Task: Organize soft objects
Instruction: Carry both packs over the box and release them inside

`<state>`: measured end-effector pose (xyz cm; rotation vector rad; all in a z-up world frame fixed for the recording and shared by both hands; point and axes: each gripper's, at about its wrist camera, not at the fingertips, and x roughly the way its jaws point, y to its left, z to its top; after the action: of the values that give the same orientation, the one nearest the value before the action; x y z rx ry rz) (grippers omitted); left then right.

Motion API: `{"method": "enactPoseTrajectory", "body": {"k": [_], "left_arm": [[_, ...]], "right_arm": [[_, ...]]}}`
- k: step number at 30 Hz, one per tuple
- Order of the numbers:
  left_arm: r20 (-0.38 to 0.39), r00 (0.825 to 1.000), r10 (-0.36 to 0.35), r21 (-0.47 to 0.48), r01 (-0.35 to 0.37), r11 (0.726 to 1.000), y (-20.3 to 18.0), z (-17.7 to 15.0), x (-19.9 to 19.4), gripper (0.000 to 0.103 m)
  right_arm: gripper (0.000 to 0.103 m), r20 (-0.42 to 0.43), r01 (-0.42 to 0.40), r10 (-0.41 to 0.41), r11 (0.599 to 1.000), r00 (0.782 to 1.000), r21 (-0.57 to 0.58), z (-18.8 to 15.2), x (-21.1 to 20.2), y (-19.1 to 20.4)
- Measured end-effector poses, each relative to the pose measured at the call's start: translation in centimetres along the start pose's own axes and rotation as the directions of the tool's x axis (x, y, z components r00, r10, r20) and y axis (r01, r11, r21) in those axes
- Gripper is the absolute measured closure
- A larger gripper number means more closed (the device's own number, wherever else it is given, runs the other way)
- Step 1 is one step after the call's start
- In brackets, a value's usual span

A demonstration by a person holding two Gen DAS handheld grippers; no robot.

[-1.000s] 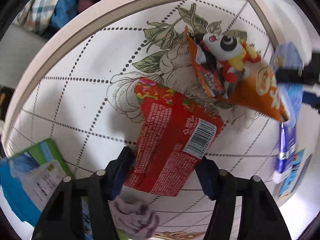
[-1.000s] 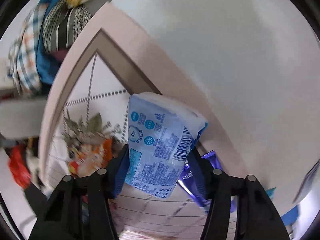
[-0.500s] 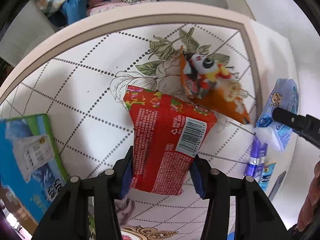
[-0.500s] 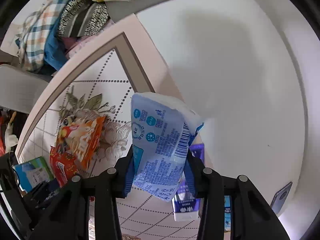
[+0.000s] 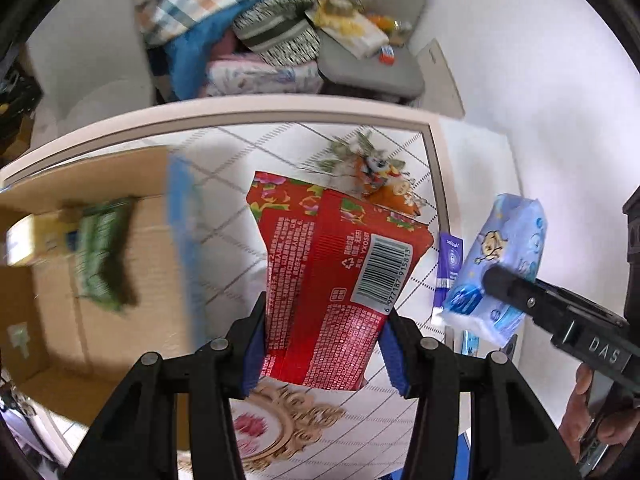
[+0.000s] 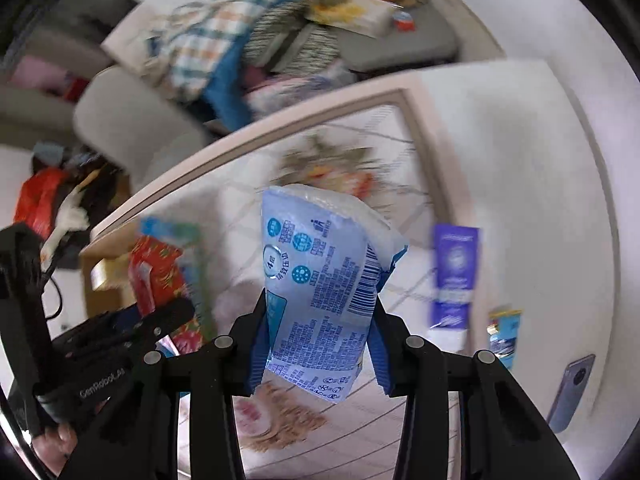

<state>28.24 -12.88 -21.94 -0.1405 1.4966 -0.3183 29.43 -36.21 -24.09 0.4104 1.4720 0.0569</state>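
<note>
Red foil of the snack packet [image 5: 336,280] is clamped between the blue pads of my left hand-held gripper [image 5: 324,344], barcode side facing the camera, lifted clear of the table [image 5: 256,200]. In the left wrist view, an open cardboard box [image 5: 100,320] sits at 9 o'clock of the packet, with a green packet [image 5: 104,256] inside it; both are blurred. An orange snack bag [image 5: 384,188] lies on the table at 12 o'clock, just beyond the red packet.

My right hand-held gripper [image 6: 320,344] is closed on a pale blue tissue pack [image 6: 320,280], also held above the table. In the right wrist view, a purple tube [image 6: 452,276] lies at 3 o'clock of the pack, and a phone [image 6: 572,388] at 4 o'clock near the table's edge. A pile of clothes [image 5: 224,20] lies beyond the table at 12 o'clock.
</note>
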Motion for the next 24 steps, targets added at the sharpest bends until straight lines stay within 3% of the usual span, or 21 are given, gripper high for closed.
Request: {"method": "enactPoseTrajectory", "body": {"k": [5, 11, 18, 24], "left_arm": [[0.048, 0.998, 0.032, -0.050, -0.029, 0.998, 6.4, -1.6, -5.4, 0.056], [0.056, 0.993, 0.103, -0.118, -0.096, 0.988, 14.8, -3.0, -7.7, 0.056], [-0.034, 0.991, 0.131, -0.171, -0.135, 0.976, 22.7, -3.5, -4.6, 0.056], [-0.142, 0.986, 0.086, -0.211, -0.115, 0.971, 26.3, -4.1, 0.3, 0.056]], "right_arm": [[0.058, 0.007, -0.068, 0.069, 0.991, 0.998, -0.119, -3.3, -1.5, 9.0], [0.058, -0.020, -0.088, 0.086, 0.967, 0.996, -0.240, -6.7, -0.2, 19.8], [0.058, -0.097, -0.050, 0.021, 0.951, 0.995, -0.305, -9.4, 6.5, 28.7], [0.058, -0.165, 0.015, -0.076, 0.940, 0.983, -0.340, -10.5, 13.5, 31.9]]}}
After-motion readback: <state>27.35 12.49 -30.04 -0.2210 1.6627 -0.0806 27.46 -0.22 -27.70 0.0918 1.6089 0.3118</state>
